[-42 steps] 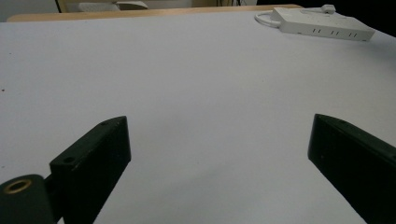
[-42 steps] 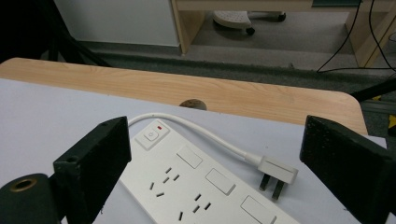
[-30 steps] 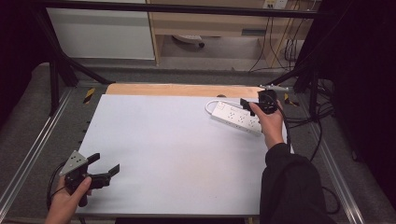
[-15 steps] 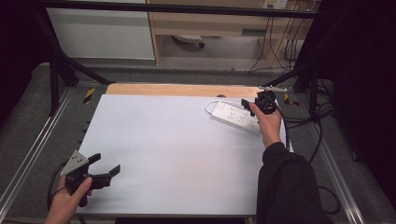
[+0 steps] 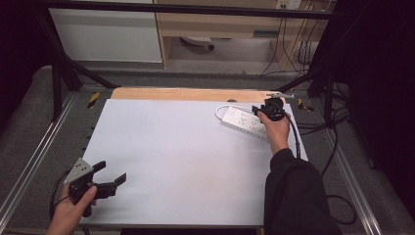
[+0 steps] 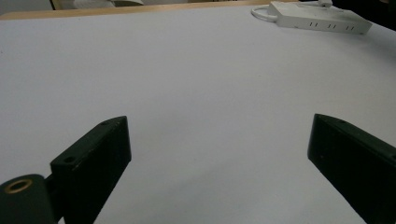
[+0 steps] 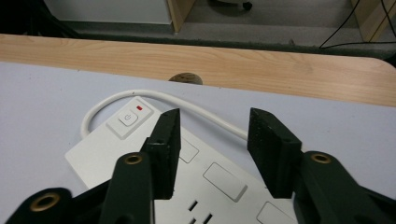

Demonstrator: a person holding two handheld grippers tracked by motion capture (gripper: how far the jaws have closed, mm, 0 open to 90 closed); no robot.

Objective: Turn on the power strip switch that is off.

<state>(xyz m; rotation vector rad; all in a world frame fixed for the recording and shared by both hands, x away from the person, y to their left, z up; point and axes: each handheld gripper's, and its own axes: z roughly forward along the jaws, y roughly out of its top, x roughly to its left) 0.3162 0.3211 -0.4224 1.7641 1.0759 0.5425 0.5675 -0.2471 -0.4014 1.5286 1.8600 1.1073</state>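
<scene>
Power strip (image 5: 243, 122) under my right gripper (image 7: 212, 149), jaws partly closed, gripping nothing yet.
White strip lay flat just below and between my right jaws, which had just been closing with only air between the pads; switch (image 7: 128, 119) with red light sat ahead-left, cord (image 7: 196, 108) looping beyond. Risk: pads might skid off the smooth casing or nudge the switch. Left gripper (image 5: 105, 181) stayed spread wide, empty, well apart.
</scene>
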